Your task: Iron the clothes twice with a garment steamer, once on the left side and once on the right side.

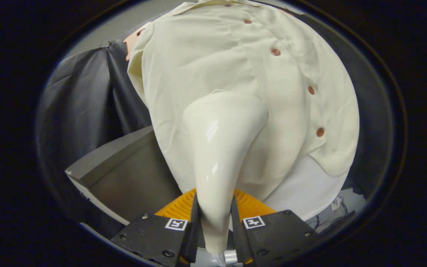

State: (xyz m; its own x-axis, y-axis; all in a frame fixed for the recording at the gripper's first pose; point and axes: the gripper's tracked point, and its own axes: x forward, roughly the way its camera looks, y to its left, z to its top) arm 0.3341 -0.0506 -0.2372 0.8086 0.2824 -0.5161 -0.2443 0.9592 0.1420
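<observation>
Gripper (214,222), bottom centre: clenched on glossy white garment steamer (221,148) | steamer head: pressed to cream buttoned shirt (206,66), centre frame | grey box (124,174): lower left

Tongs (215,222): dark angular finger mounts, corner screws, square black-white marker on each.

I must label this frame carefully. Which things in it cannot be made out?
- Steamer head face: gripper view, turned away against the shirt.
- Shirt's lower middle: hidden behind the steamer.
- Handle bottom: cut off below the gripper, which is shut on it.
- Cables beyond the shirt hem: too small.
</observation>
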